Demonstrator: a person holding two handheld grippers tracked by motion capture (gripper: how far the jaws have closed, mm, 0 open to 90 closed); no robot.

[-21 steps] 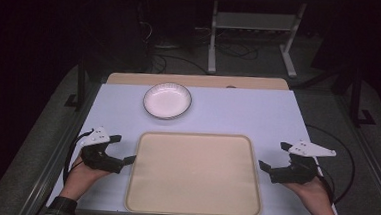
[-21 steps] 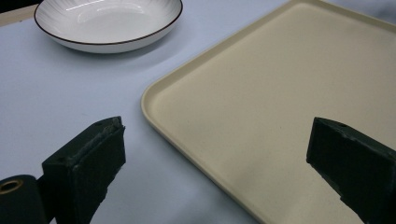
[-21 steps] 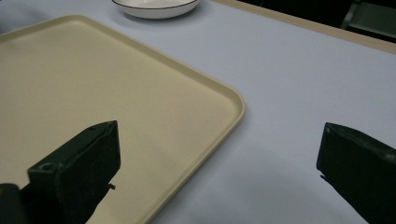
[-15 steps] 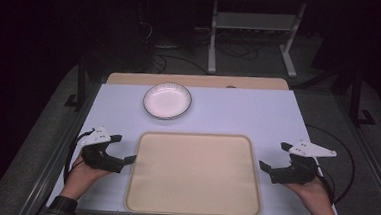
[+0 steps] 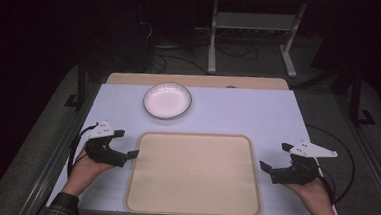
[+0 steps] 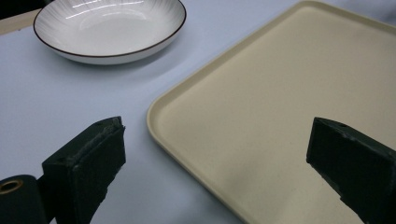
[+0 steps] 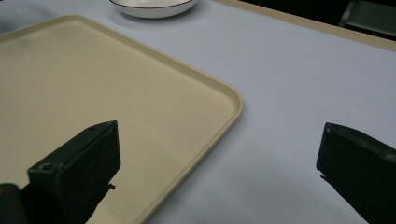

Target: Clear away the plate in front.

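A cream tray (image 5: 194, 173) lies flat at the middle front of the pale table, with nothing on it. Its rim corner (image 6: 161, 100) shows in the left gripper view, and its other corner (image 7: 231, 100) in the right gripper view. A white bowl with a dark rim (image 5: 167, 100) stands behind the tray; it also appears as the bowl (image 6: 109, 28) and the bowl (image 7: 152, 7). My left gripper (image 5: 131, 155) is open just left of the tray's edge, holding nothing. My right gripper (image 5: 267, 171) is open at the tray's right edge, also holding nothing.
The table (image 5: 258, 116) has a wooden strip (image 5: 195, 80) along its far edge. Behind it on the dark floor stand a metal rack (image 5: 253, 36) and cables. Cables trail from both grippers off the table's sides.
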